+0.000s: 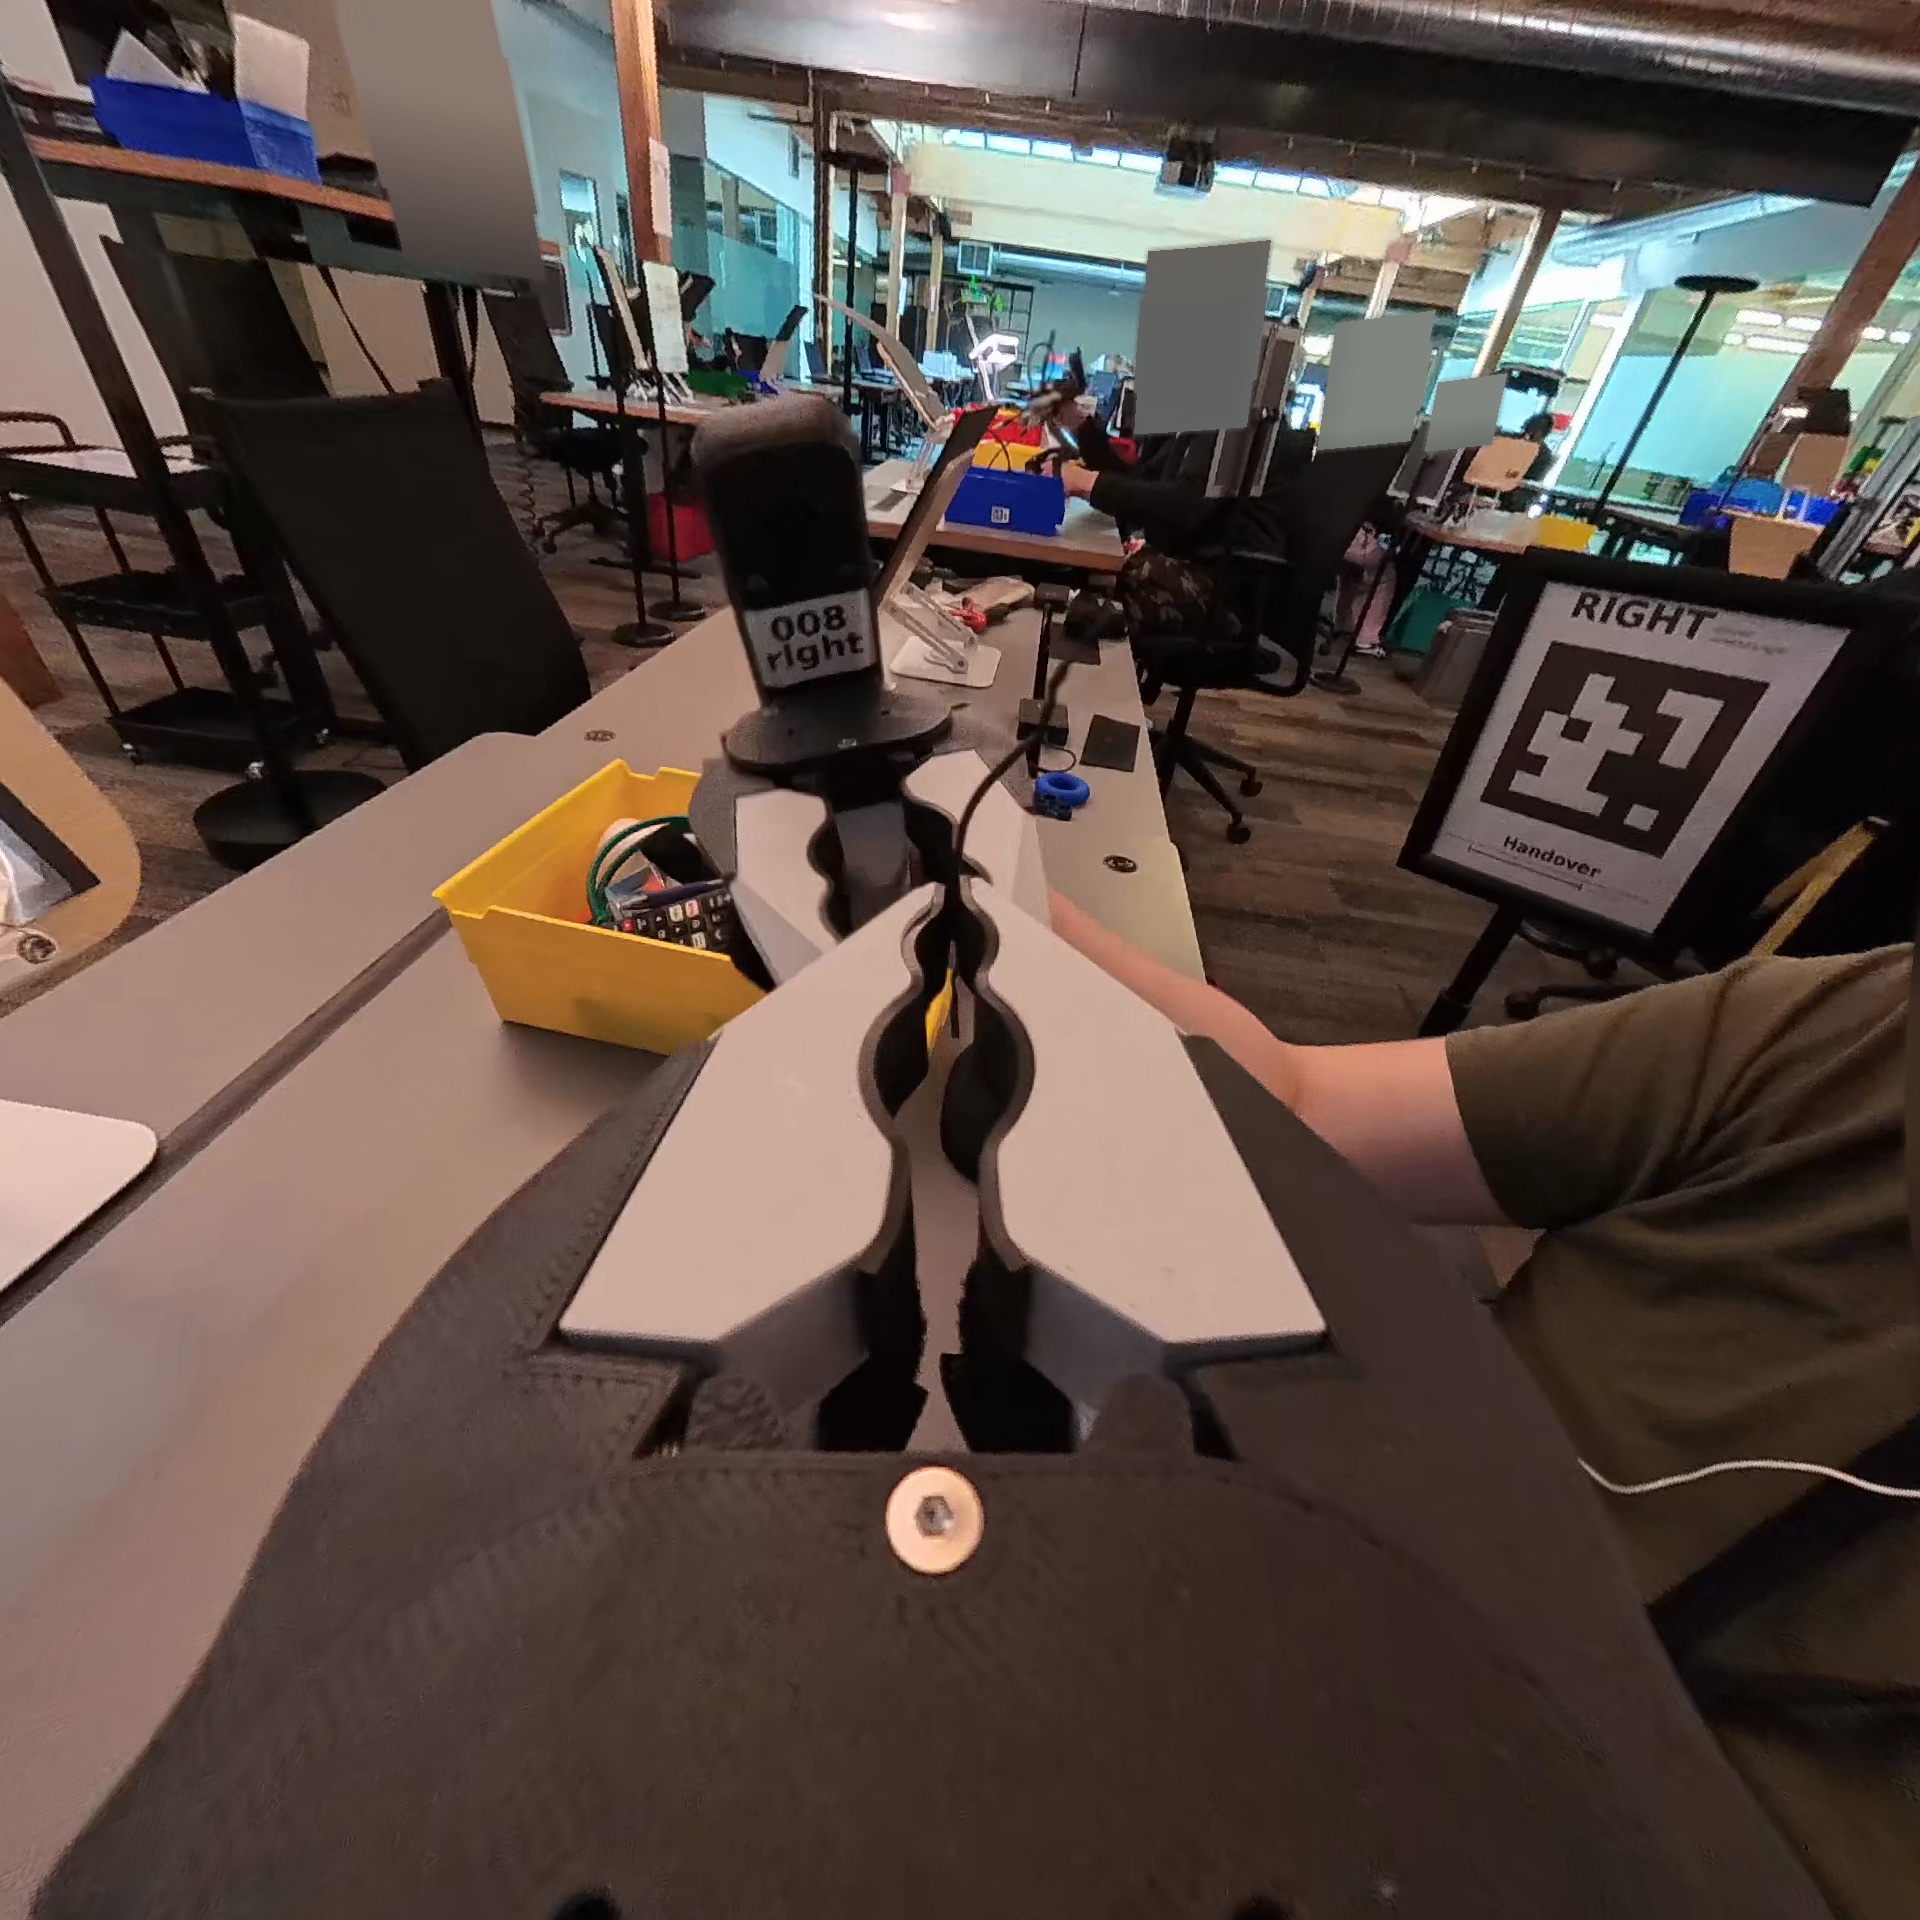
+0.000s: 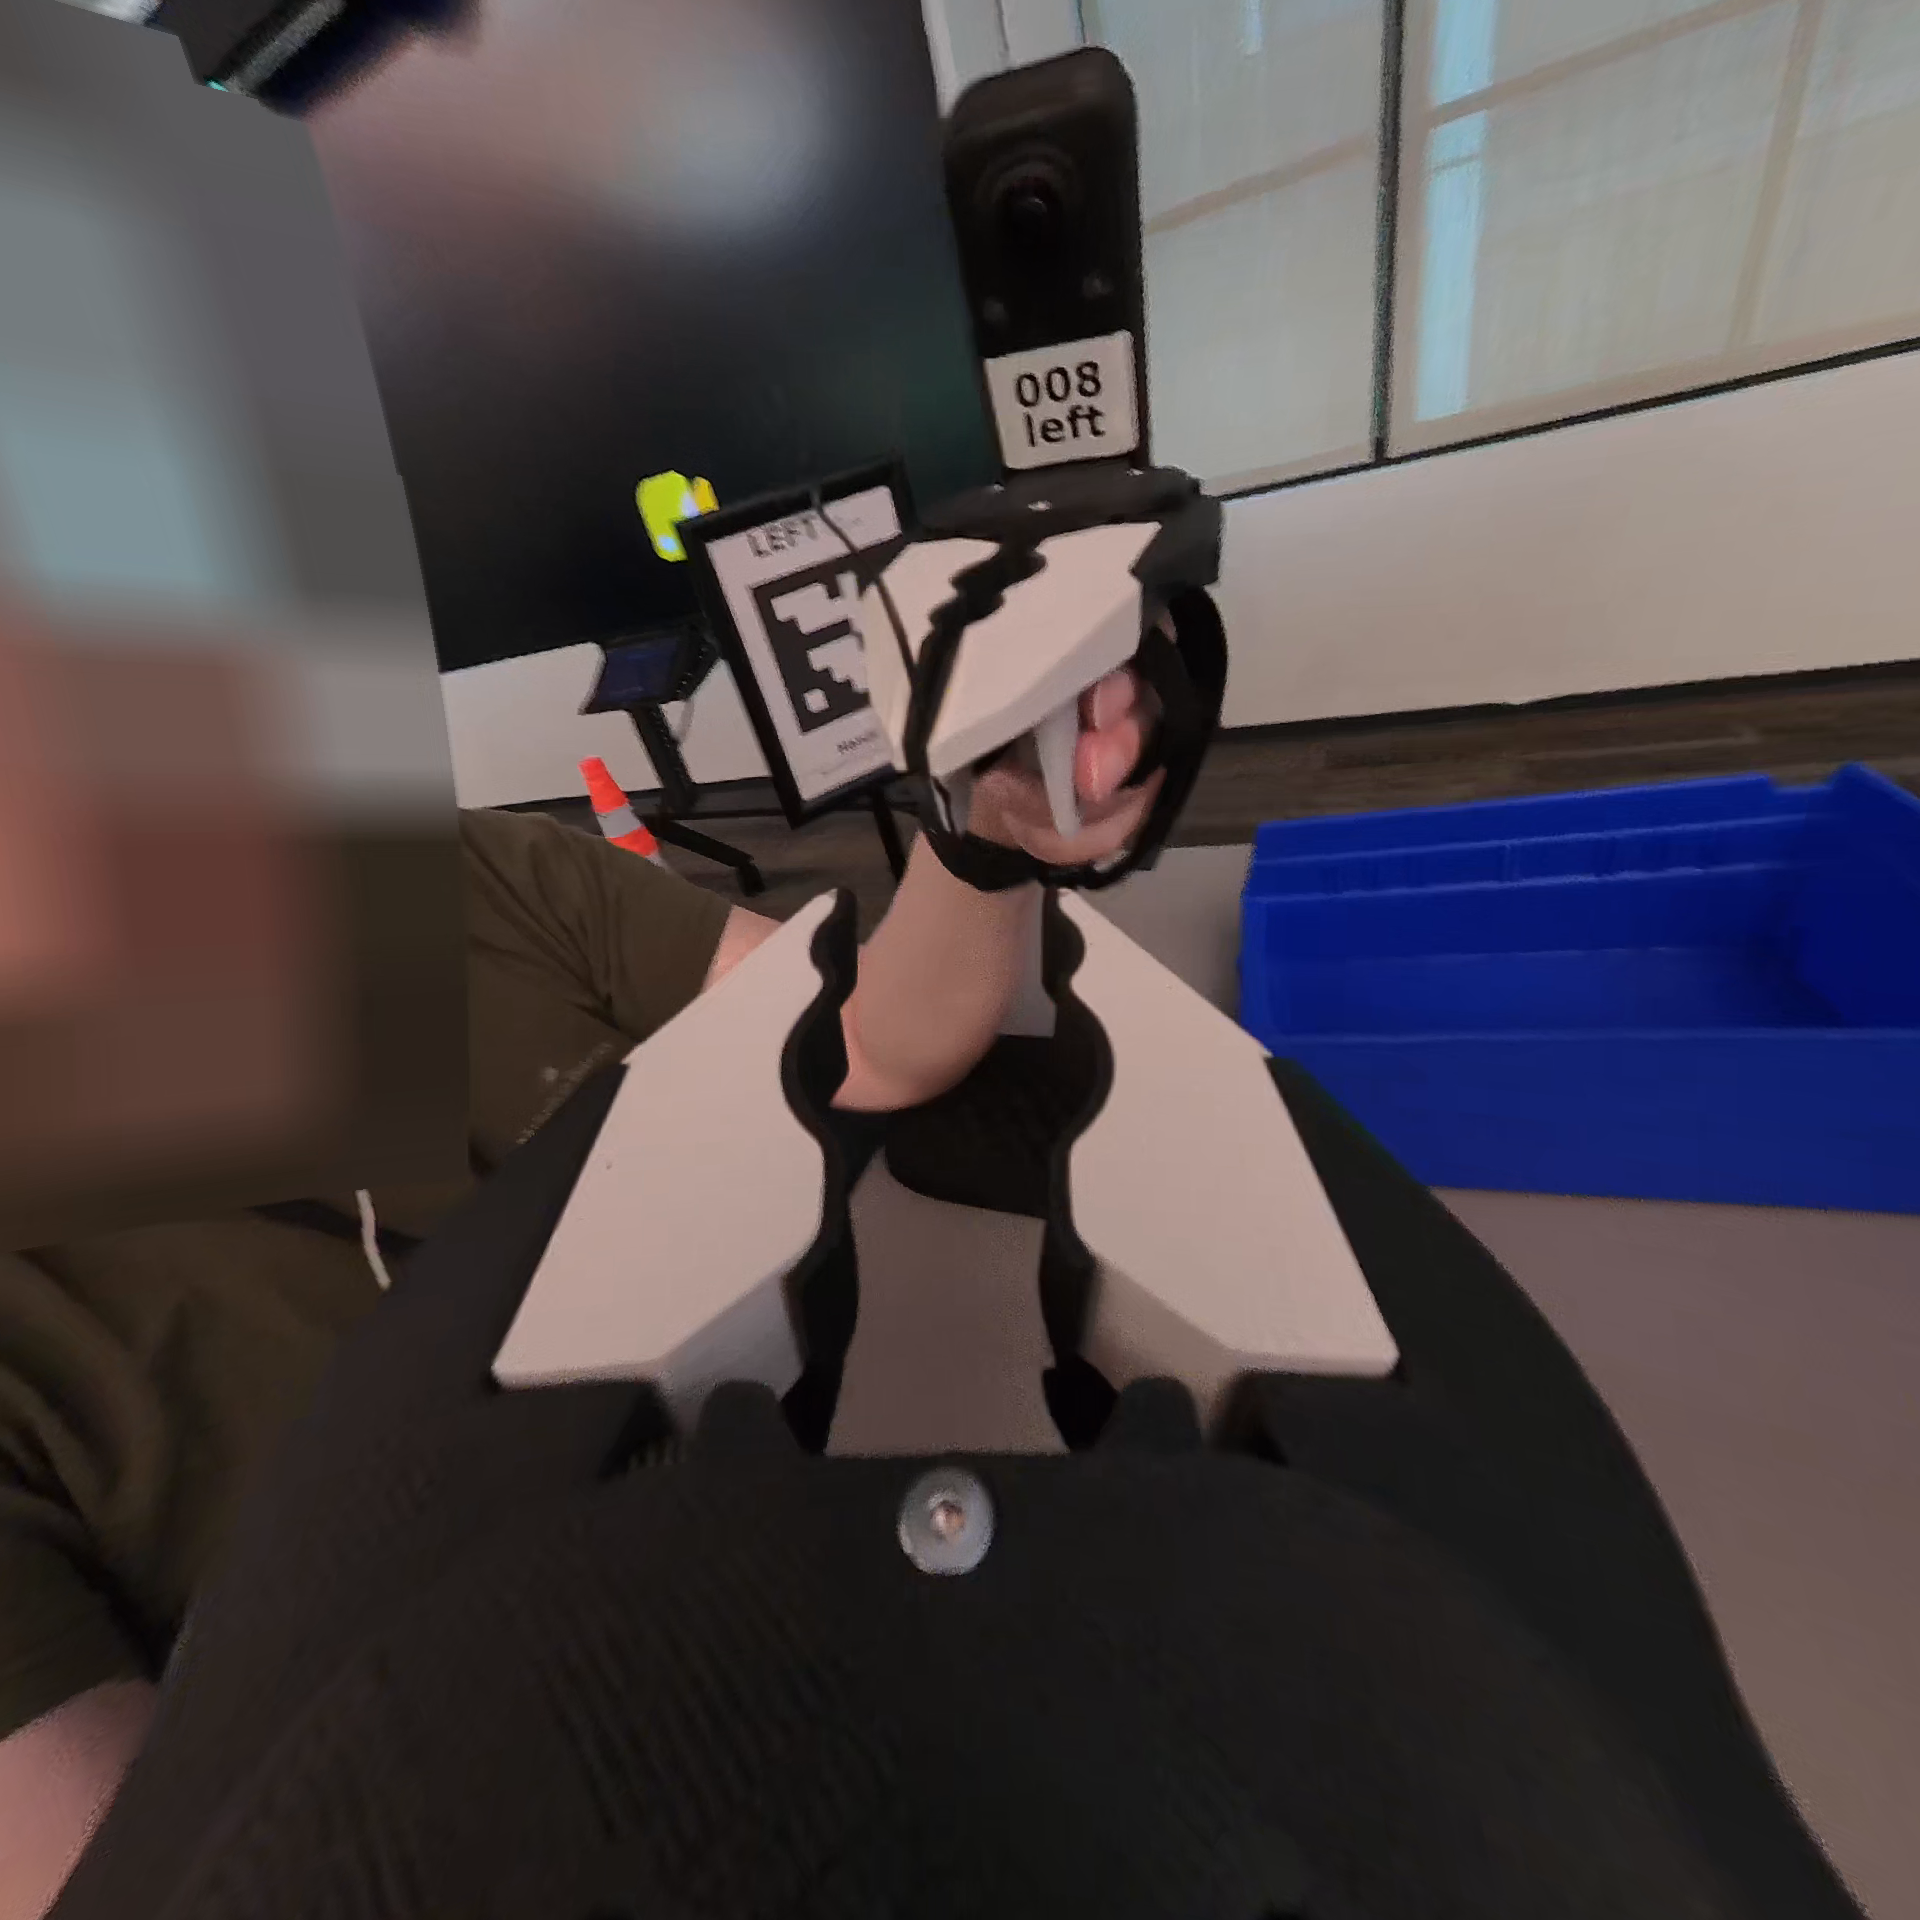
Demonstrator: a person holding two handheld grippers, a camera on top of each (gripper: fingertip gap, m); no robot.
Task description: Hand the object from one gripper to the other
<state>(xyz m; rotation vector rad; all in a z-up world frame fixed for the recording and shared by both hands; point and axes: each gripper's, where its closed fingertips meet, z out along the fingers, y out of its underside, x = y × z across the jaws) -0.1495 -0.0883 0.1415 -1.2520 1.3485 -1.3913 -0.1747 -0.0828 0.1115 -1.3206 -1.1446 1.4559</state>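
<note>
Judging by its look, the thin black cord (image 1: 982, 821) is very light, limp and slick, so it will droop and swing rather than hold a shape. It sits nipped at the tips of your left tool (image 1: 940, 904), whose jaws are drawn almost together, and its free length arcs away toward 1 o'clock. A small yellow tag (image 1: 939, 1013) on it lies inside the jaws. I would take hold on the bare run just beyond the left tips, squarely across the cord, since a glancing pinch would probably let it slide out.

Your right tool (image 2: 945, 925) faces it from 12 o'clock, jaws partly spread and holding nothing.

At 10 o'clock a yellow bin (image 1: 540, 935) of odds and ends stands on the grey counter (image 1: 312, 1143). In the right wrist view a blue bin (image 2: 1558, 987) lies at 3 o'clock.

As for writing, a white printed label (image 1: 814, 636) is stuck on each tool's camera, and a marker board (image 1: 1631, 748) with a black-and-white pattern stands at 2 o'clock. I see no brand names.
</note>
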